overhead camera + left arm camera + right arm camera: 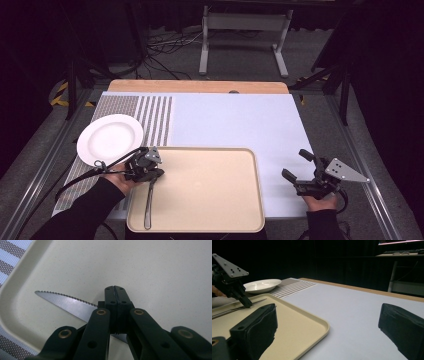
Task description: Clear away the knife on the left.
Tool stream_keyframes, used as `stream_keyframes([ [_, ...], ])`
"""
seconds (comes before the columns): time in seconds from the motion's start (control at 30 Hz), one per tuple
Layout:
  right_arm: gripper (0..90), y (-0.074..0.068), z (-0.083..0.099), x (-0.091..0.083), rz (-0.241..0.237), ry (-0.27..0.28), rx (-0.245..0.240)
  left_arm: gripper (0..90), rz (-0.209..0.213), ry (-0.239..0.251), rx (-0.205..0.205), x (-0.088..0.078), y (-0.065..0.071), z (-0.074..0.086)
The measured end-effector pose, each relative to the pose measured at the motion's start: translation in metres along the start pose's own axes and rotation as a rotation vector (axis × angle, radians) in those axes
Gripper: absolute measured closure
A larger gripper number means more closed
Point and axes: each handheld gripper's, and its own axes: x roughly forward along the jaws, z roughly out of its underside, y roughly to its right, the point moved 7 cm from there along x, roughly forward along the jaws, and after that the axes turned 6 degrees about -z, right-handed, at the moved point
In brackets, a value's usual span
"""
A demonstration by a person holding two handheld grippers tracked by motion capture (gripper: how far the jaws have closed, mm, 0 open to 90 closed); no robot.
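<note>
A table knife (148, 205) lies on the beige tray (215, 190) near its left rim, handle toward the near edge. My left gripper (154, 176) points down at it with its jaws shut. In the left gripper view the serrated blade (65, 301) runs crosswise beneath the closed gripper (115, 288), not between the pads. From the right gripper view, the left gripper (247, 304) has its tip down on the knife (227, 311). My right gripper (296, 163) rests open on the white mat, right of the tray, with nothing between its jaws (328, 315).
A white plate (110, 139) sits on the striped mat left of the tray's far corner; it is also in the right gripper view (262, 285). The white mat (235, 120) stretches behind the tray. Beyond the table stand a metal frame (245, 35) and floor cables.
</note>
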Motion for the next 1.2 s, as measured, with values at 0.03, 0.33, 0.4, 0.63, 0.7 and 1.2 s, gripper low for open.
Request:
stream_keyframes([
  [0.03, 2.7, -0.001, 0.000, 0.000, -0.001, 0.002, 0.004, 90.0, -0.003, -0.004, 0.002, 0.000, 0.000, 0.000],
  [0.33, 2.7, 0.000, 0.000, 0.000, -0.001, 0.000, 0.002, 63.2, 0.039, 0.097, -0.029, -0.021, -0.004, -0.007],
  [0.4, 2.7, -0.001, 0.000, 0.000, -0.001, 0.000, 0.002, 55.0, 0.053, 0.136, -0.037, -0.029, -0.006, -0.009],
  [0.63, 2.7, -0.001, -0.001, -0.001, 0.003, 0.005, -0.001, 20.8, 0.094, 0.266, -0.084, -0.055, -0.009, -0.013],
  [0.7, 2.7, -0.001, -0.001, -0.001, 0.003, 0.003, -0.004, 17.7, 0.084, 0.290, -0.092, -0.061, -0.010, -0.012],
  [1.2, 2.5, -0.001, -0.002, -0.002, 0.008, 0.007, -0.012, 0.3, 0.006, 0.479, -0.204, -0.092, -0.029, 0.014],
])
